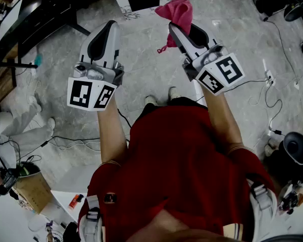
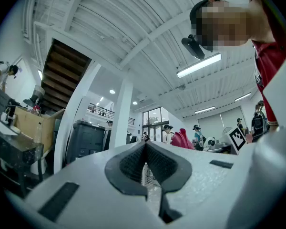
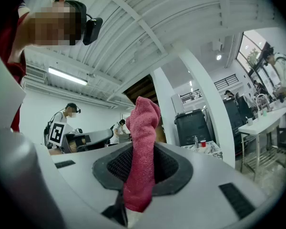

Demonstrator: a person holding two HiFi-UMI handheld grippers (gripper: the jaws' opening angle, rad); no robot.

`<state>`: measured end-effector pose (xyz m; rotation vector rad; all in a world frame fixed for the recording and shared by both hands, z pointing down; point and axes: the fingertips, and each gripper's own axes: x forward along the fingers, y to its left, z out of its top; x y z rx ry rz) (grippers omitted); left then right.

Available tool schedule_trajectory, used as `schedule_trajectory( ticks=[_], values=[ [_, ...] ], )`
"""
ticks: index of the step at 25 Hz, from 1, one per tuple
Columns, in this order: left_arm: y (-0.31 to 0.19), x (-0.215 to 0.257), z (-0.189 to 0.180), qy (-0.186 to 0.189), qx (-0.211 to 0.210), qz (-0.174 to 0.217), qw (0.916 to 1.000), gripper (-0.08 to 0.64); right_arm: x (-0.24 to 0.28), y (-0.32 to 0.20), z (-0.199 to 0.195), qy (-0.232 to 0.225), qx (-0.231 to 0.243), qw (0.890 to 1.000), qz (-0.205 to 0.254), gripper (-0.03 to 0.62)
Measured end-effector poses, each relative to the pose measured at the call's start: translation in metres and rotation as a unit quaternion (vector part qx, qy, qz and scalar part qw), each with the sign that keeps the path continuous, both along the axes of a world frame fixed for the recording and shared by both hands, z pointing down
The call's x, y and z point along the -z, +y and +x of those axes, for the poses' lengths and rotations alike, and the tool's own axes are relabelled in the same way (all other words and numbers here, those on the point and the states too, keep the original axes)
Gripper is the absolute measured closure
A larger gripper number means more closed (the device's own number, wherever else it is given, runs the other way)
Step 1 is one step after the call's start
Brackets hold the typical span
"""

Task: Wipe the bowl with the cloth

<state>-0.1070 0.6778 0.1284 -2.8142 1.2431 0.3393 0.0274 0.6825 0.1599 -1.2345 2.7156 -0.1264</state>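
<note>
You've got both forearms (image 1: 109, 130) stretched fwd, tips tilted a bit up, side by side but apart. L hand-held gripper (image 1: 109, 29) is clenched w/ nothing in it. R hand-held gripper (image 1: 175, 30) is grasping the pink cloth (image 1: 178, 10), which bunches past its tips. Count: 2 grippers, 1 cloth. Open floor (image 1: 146, 59) below and ahead; cables (image 1: 280, 39) lie to the right, dark furniture (image 1: 35, 14) to the left.
</note>
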Motion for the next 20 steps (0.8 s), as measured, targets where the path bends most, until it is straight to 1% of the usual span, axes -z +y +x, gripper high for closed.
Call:
schedule_trajectory(
  ticks=[5,12,14,18,20],
  values=[
    [0.004,0.000,-0.004,-0.002,-0.001,-0.003,1.0000,0.554,0.002,0.001,-0.002,-0.006,-0.001,1.000,-0.004,0.502],
    [0.009,-0.002,-0.027,0.000,0.004,-0.005,1.0000,0.554,0.003,0.001,-0.010,-0.017,-0.007,1.000,-0.006,0.502],
    [0.008,-0.003,-0.039,0.004,0.006,-0.004,1.0000,0.554,0.004,0.000,-0.018,-0.019,-0.011,1.000,-0.004,0.502],
    [-0.005,-0.013,-0.079,0.018,0.008,-0.010,0.9998,0.554,-0.001,-0.009,-0.050,-0.010,-0.018,1.000,-0.006,0.502],
    [-0.009,-0.015,-0.087,0.021,0.008,-0.012,0.9997,0.554,-0.002,-0.015,-0.057,-0.005,-0.020,1.000,-0.008,0.502]
  ],
)
